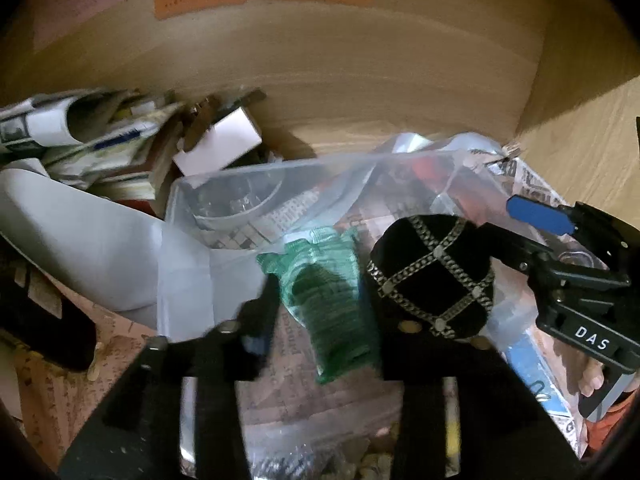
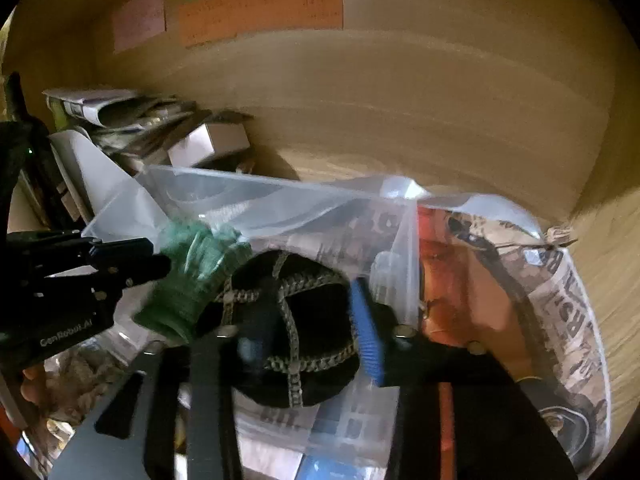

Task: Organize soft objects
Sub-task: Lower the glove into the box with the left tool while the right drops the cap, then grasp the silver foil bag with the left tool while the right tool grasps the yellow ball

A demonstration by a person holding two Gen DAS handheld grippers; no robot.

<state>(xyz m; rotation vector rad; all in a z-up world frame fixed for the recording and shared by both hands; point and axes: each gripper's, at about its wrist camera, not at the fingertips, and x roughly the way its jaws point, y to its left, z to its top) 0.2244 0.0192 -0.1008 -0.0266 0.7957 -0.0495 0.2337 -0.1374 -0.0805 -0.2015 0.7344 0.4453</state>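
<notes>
A green knitted glove lies on plastic-covered newspaper between the spread fingers of my left gripper, which is open. Right of it sits a black cap with a silver chain pattern. My right gripper, one finger blue-padded, reaches it from the right. In the right wrist view the cap lies between the parted fingers of my right gripper, which is open. There the glove is left of the cap, with my left gripper at its left edge.
Both items rest on a clear plastic bag over newspaper inside a wooden compartment. Stacked papers and a white box crowd the back left. Orange and pink notes hang on the back wall. A side wall rises at right.
</notes>
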